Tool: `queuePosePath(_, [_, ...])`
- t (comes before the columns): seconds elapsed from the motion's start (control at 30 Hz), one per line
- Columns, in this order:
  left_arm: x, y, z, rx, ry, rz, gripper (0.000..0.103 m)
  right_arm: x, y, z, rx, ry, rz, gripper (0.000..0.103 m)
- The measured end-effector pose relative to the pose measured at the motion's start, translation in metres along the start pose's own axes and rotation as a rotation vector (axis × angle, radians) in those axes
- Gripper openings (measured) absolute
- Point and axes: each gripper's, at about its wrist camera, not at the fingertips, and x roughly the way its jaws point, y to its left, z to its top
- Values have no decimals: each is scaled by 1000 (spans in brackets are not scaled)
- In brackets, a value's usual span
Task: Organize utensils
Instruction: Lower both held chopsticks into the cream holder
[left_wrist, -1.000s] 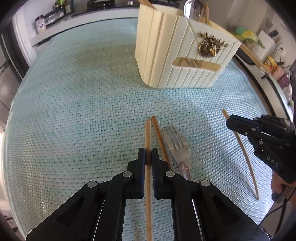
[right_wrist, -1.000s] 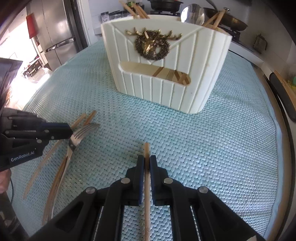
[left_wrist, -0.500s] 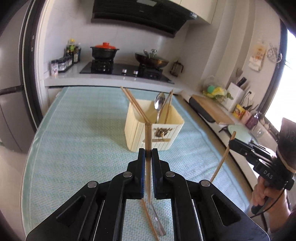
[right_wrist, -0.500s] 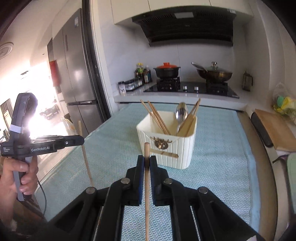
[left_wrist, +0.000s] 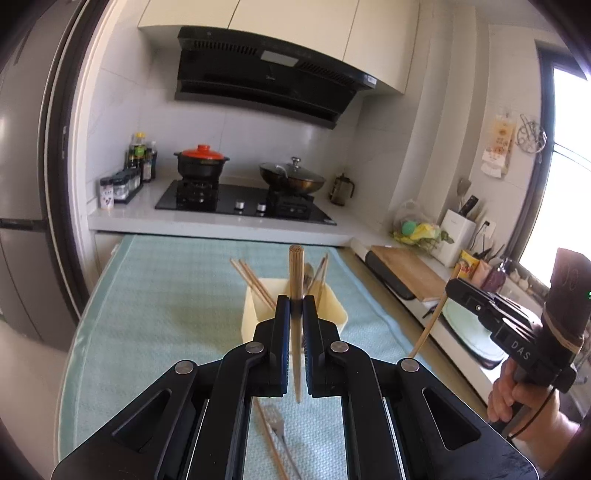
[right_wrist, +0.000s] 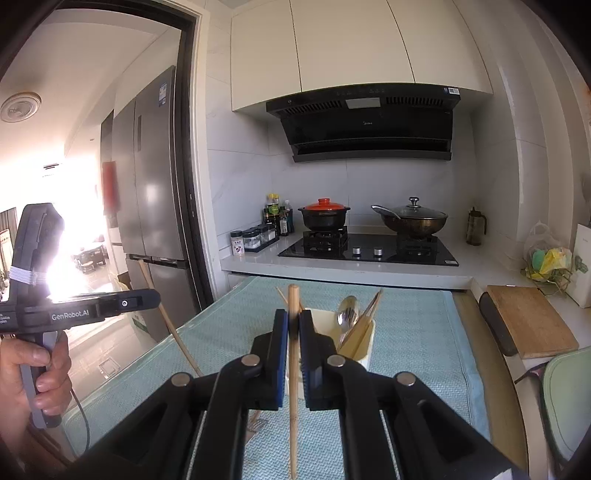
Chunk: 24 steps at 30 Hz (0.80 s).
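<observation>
My left gripper (left_wrist: 296, 301) is shut on a wooden chopstick (left_wrist: 296, 273) and holds it high above the mat. My right gripper (right_wrist: 293, 321) is shut on another wooden chopstick (right_wrist: 293, 369), also lifted. The cream utensil holder (left_wrist: 341, 317) stands on the teal mat ahead, with chopsticks and a spoon (right_wrist: 347, 314) in it; it also shows in the right wrist view (right_wrist: 364, 356). A loose chopstick (left_wrist: 271, 443) and a fork (left_wrist: 276, 424) lie on the mat below my left gripper. Each gripper shows in the other's view, the right (left_wrist: 452, 291) and the left (right_wrist: 157, 297).
The teal mat (left_wrist: 166, 295) covers the table. Behind it is a counter with a hob, a red-lidded pot (left_wrist: 201, 166), a wok (left_wrist: 291, 179) and spice jars. A cutting board (right_wrist: 532, 321) lies at the right, a fridge (right_wrist: 155, 184) at the left.
Both grippers rose from the mat with their chopsticks and tilted up, so the holder now sits lower and farther in view. The fork and loose chopstick stayed on the mat.
</observation>
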Motion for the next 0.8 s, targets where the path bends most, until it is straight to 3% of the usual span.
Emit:
queuePosePath(0.27, [44,10,54,-22,-63,24,4,46,-28,54,54,-73,-44,6])
queuePosePath(0.5, [107,18,68,-24,-20,64,4,88,-48,84,86,-161,-75,6])
queuePosePath(0.63, [149,20,58,-12,68,72,4,131,-52,79,84,-92,-66,6])
queuePosePath(0.8, [189,19,39,14,173,81,4,193,-58,51,99,80,-27,6])
